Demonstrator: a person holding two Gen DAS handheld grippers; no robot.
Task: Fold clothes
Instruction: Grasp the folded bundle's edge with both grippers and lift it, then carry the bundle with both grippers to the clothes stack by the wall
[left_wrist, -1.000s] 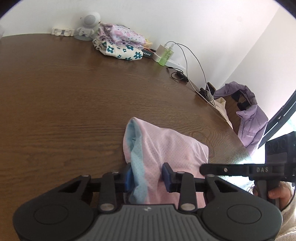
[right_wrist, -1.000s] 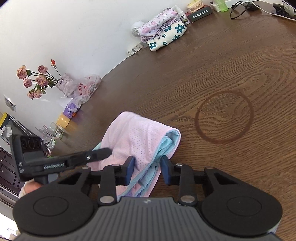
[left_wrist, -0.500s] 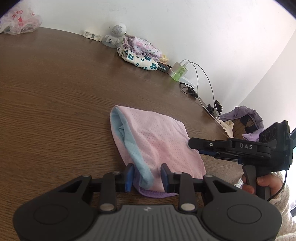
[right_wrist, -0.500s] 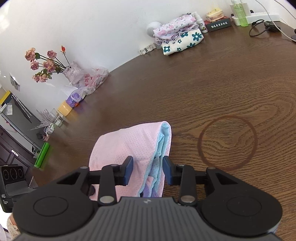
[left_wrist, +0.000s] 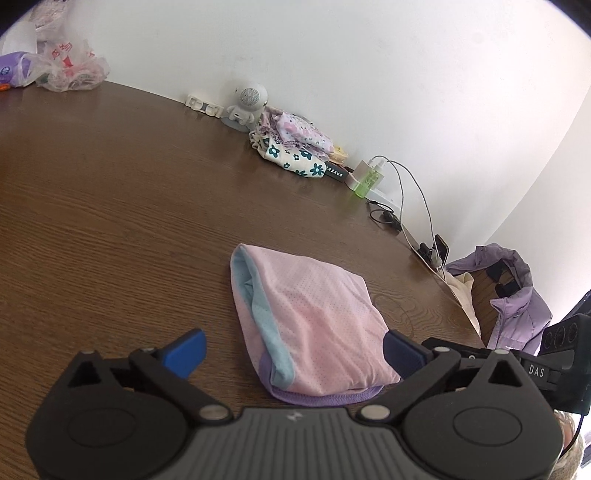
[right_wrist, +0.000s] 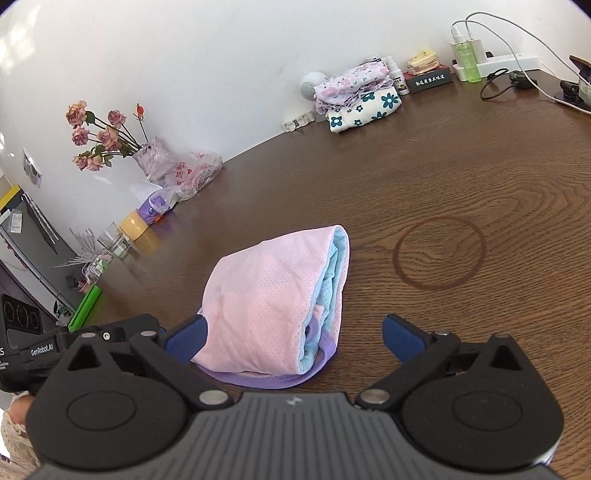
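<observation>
My left tool (left_wrist: 293, 349) has its blue pads spread wide apart and holds nothing; the folded pink garment (left_wrist: 310, 321) lies flat on the table (left_wrist: 110, 221) between them, near the edge closest to me. Its pale blue lining shows along the left fold and a purple band runs along the near hem. My right tool (right_wrist: 293, 338) is spread wide as well, empty, with the same folded pink garment (right_wrist: 273, 299) lying between its pads; from this side the blue layers face right, toward a dark ring stain (right_wrist: 439, 253) in the wood just beside the cloth. I see the other tool's body at the right edge of the left view and at the left edge of the right view, both close to the garment's near end. Along the far edge of the table, against the wall, sits a stack of floral folded clothes (right_wrist: 360, 98) beside a small white robot speaker (left_wrist: 247, 107), then a green bottle (right_wrist: 467, 55) and a power strip with cables. Toward the far left corner stand dried roses in a vase (right_wrist: 107, 136) next to a plastic bag (right_wrist: 192, 173)
</observation>
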